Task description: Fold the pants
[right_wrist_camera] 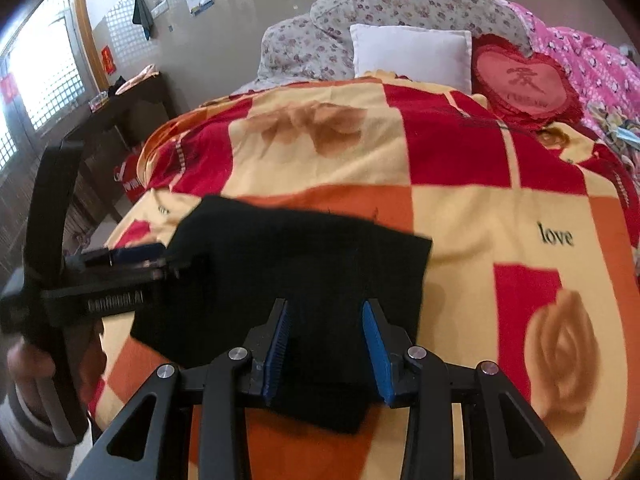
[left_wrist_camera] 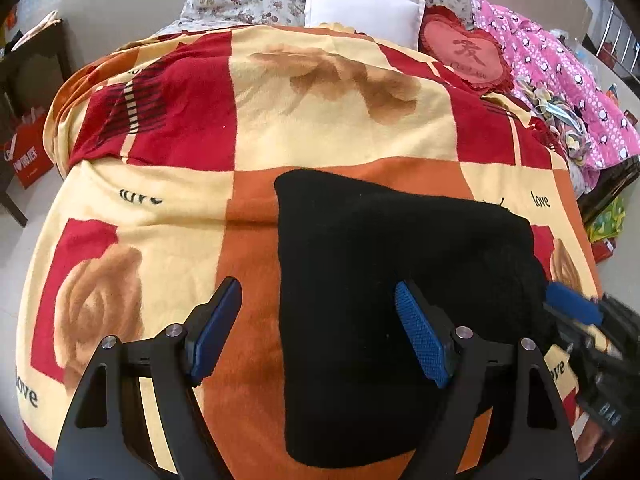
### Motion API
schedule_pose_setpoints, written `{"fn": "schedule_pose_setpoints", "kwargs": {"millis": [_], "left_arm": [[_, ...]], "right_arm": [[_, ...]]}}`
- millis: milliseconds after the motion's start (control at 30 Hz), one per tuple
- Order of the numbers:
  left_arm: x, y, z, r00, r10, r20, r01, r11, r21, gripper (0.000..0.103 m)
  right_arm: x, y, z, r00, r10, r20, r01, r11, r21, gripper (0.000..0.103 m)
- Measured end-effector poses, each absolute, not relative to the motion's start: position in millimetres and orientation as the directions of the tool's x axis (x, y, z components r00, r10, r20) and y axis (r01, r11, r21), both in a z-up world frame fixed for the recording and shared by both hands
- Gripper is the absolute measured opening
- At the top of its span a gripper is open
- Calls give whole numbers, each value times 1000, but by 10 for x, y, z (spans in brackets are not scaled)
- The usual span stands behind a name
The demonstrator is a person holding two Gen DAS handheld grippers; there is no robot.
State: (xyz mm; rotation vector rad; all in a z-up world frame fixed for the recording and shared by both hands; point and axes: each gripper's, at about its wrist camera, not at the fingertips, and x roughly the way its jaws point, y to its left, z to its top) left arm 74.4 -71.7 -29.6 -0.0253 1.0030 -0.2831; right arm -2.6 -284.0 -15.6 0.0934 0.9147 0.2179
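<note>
The black folded pants (left_wrist_camera: 400,300) lie flat on the fleece blanket with red, orange and cream squares (left_wrist_camera: 320,128) that covers the bed. Taking the white square pillow (left_wrist_camera: 360,8) at the head of the bed as the landmark, the pants sit well apart from it, toward the foot end. The folded bundle is roughly rectangular; in the left wrist view its long axis seems to run from the near edge toward the pillow, though the fisheye lens makes this uncertain. The left tongs (left_wrist_camera: 318,328) stand wide apart over the side of the pants away from the red heart-shaped cushion (left_wrist_camera: 468,52) beside the pillow; one blue pad is over the black cloth, the other over the orange square, clamping nothing. The right tongs (right_wrist_camera: 326,340) stand partly apart above the near edge of the pants; whether the pads touch the cloth cannot be told
</note>
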Motion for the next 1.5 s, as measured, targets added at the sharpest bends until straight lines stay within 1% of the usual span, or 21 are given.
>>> {"fn": "schedule_pose_setpoints", "kwargs": {"millis": [133,267,367,433,533,633,667,700,800,1133,1233,1267,1300,1367,1500], "left_arm": [[687,-714,-299,507,-248,-826,219,963,-155,80],[651,-721,-283,512,-239,-825,218,965,-145,80],[617,-707,-255,516,-237,-823,219,966,-141,80],[607,-705,-249,516,-237,-823,217,966,-142,80],[591,-696,-241,514,-242,-823,216,965,-148,80],[569,-673,-229,514,-242,-823,215,965,-149,80],[563,-668,-227,515,-242,-822,211,966,-152,80],[561,-647,-224,514,-246,-822,207,965,-159,80],[560,-607,-225,509,-257,-822,198,964,-178,80],[577,-619,-249,495,-265,-828,212,960,-181,80],[564,-575,-243,483,-289,-827,222,954,-203,80],[558,-537,-238,479,-305,-823,225,949,-221,80],[554,-516,-235,477,-315,-821,226,946,-232,80],[554,-475,-246,465,-337,-818,237,938,-252,80],[594,-399,-371,423,-369,-828,235,927,-293,80]], "right_arm": [[-140,-2815,-334,590,207,-780,-137,978,156,37],[-188,-2798,-312,587,196,-786,-140,980,140,37],[-208,-2885,-194,592,231,-772,-140,973,184,37],[-228,-2927,-131,611,233,-757,-125,972,197,37],[-227,-2956,-161,606,230,-762,-116,973,202,38],[-214,-3059,-181,609,274,-744,-98,957,273,38],[-203,-3120,-171,621,283,-731,-76,950,304,41],[-193,-3156,-170,626,285,-726,-62,946,319,47],[-123,-3226,-207,610,300,-733,-35,935,353,49],[-24,-3205,-209,605,276,-747,-33,946,323,49],[-8,-3286,-247,611,272,-743,-10,942,336,49],[-2,-3330,-267,615,275,-739,2,937,350,52],[6,-3381,-299,615,286,-735,13,928,372,57],[38,-3470,-382,600,318,-734,30,908,418,63],[89,-3577,-543,583,390,-713,45,860,508,65]]}}
